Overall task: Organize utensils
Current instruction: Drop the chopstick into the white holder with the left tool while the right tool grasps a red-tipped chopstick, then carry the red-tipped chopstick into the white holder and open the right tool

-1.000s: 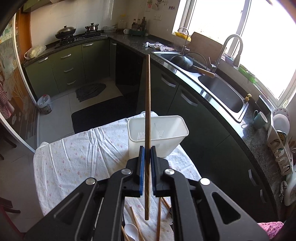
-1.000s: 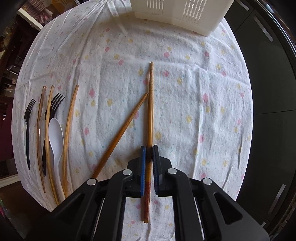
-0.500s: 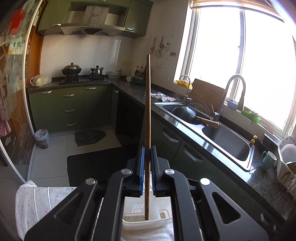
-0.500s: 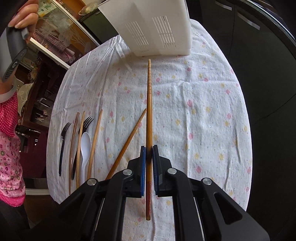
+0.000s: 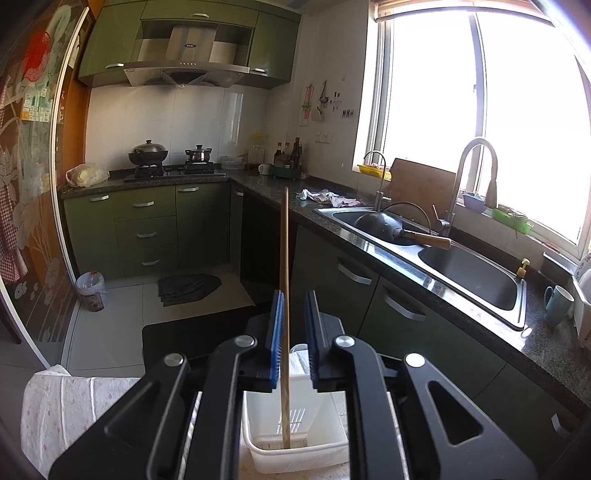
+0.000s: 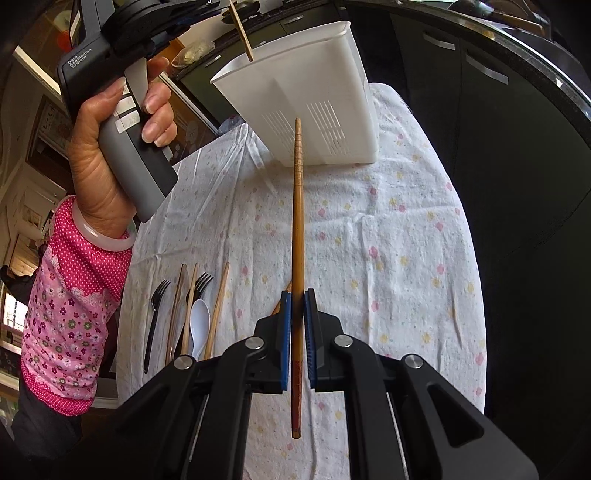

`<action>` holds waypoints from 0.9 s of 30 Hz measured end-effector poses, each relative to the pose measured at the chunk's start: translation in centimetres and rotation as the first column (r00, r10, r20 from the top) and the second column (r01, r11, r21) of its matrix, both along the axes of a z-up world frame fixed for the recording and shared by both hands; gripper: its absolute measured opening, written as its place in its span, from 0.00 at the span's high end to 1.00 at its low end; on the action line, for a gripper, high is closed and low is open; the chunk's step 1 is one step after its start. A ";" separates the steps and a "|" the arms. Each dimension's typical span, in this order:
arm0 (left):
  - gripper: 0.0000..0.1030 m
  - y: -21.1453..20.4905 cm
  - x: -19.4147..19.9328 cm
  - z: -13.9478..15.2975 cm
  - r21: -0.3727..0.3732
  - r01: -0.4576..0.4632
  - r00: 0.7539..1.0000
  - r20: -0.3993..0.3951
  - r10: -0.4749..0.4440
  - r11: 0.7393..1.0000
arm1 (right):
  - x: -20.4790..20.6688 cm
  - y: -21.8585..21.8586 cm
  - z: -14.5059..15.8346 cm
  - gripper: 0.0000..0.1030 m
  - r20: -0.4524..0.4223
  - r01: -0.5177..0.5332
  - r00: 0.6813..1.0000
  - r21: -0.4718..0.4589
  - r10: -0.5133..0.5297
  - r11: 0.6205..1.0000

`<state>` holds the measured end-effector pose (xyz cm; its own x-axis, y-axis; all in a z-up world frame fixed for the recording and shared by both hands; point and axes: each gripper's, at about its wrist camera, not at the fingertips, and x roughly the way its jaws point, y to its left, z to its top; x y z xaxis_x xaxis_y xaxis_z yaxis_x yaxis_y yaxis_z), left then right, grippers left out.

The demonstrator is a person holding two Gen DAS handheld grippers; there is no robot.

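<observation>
My left gripper [image 5: 293,314] is open above the white utensil basket [image 5: 325,435]. A pale wooden chopstick [image 5: 284,295] stands loose between its jaws, lower end inside the basket. In the right wrist view the left gripper's body [image 6: 122,44] is over the basket [image 6: 314,92], with that chopstick [image 6: 242,31] dropping past the rim. My right gripper [image 6: 297,314] is shut on a brown chopstick [image 6: 298,221] with a red end, held above the flowered cloth [image 6: 388,240].
On the cloth's left lie a black fork [image 6: 155,321], a second fork [image 6: 201,284], a white spoon [image 6: 199,325] and several wooden chopsticks [image 6: 218,302]. Another chopstick [image 6: 280,301] peeks out beside my right jaws. Kitchen counter and sink [image 5: 461,266] are to the right.
My left gripper opened and let go of its chopstick, which slid down into the basket. My right gripper lifted its chopstick and moved toward the basket.
</observation>
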<state>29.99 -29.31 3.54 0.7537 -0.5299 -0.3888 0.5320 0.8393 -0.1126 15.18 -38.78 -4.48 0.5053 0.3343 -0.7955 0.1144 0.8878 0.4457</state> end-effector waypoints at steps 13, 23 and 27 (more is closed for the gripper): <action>0.73 5.8 -3.3 2.8 -0.073 -0.024 1.000 0.018 0.026 0.997 | 2.2 -2.1 8.2 0.92 0.231 0.061 0.970 0.053 -0.071 0.997; 0.73 13.2 -7.5 3.0 -0.091 -0.027 0.999 -0.021 0.025 0.995 | 9.6 -5.7 16.9 0.92 0.552 0.297 0.790 0.034 -0.266 0.954; 0.73 15.4 -9.0 2.9 -0.086 -0.031 0.999 -0.025 0.029 0.996 | 13.2 -5.7 16.9 0.92 0.620 0.369 0.736 -0.032 -0.271 0.929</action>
